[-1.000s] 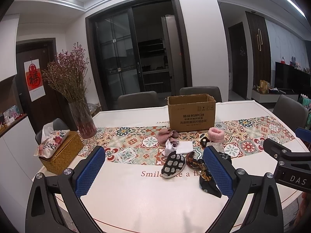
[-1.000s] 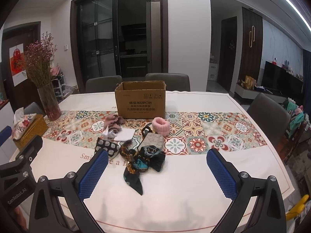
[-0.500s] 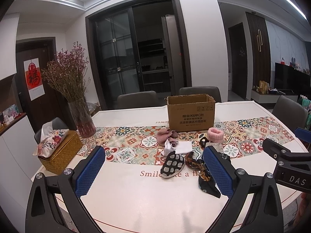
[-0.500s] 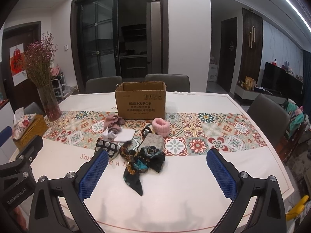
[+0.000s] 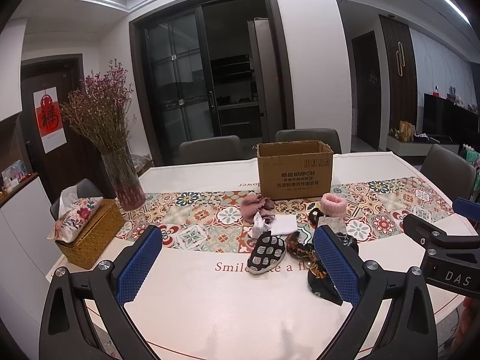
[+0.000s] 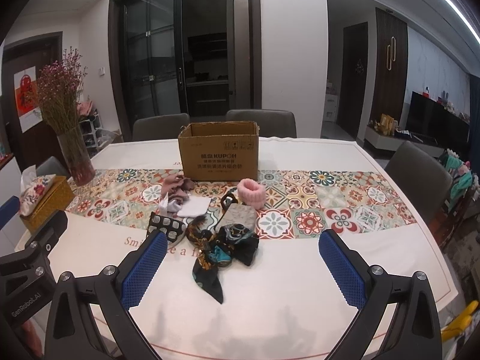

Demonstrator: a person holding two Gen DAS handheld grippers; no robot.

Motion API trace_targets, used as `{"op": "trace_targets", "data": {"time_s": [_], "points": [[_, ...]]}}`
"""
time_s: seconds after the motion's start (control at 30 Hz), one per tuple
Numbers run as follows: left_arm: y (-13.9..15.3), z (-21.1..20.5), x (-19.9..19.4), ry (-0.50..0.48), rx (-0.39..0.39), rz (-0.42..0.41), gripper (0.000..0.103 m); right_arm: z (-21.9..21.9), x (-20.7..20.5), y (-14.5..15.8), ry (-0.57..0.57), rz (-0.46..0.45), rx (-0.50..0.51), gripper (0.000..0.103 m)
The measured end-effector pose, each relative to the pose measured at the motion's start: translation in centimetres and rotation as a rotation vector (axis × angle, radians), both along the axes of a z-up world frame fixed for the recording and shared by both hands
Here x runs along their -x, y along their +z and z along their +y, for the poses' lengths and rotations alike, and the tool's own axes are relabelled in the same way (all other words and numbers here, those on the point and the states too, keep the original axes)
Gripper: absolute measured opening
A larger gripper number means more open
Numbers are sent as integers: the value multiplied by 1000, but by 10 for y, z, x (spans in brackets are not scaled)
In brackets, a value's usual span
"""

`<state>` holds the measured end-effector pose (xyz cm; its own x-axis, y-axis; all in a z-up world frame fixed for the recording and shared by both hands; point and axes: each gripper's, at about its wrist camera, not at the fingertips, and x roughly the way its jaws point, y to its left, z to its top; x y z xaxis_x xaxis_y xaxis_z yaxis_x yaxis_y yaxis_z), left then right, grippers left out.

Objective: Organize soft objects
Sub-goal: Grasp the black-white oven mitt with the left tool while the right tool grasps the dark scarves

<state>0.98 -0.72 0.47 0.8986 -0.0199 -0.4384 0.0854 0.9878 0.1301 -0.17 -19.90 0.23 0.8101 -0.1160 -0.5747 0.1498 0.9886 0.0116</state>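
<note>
Both grippers, left and right, hang spread wide and empty above the near edge of the tabletop. The soft things lie heaped mid-table: a dark scarf nearest, a patterned pouch, a pink band, with the open box just behind them toward the far edge. Nothing looks boxed yet. I would start with the scarf: come down over its bunched middle, pinch deep, and lift high enough that the trailing tail clears the box rim.
</note>
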Motion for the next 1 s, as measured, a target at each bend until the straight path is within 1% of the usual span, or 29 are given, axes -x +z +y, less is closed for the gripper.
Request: {"op": "trace_targets", "data": {"time_s": [0.2,0.33,0.6,0.77,1.0], "points": [[-14,0,-21,-18,-8,50,102,2,-19,-13,3,40,-19,102],[-23,1,-39,-32,-18,80,100,5,-35,-24,8,74,-28,102],[-47,-1,-80,-91,-51,146,93,9,-73,-49,14,157,-47,102],[-66,-1,-109,-147,-47,212,86,13,-100,-68,16,226,-55,102],[-95,1,-142,-197,-46,290,80,21,-130,-99,10,327,-40,102]]}}
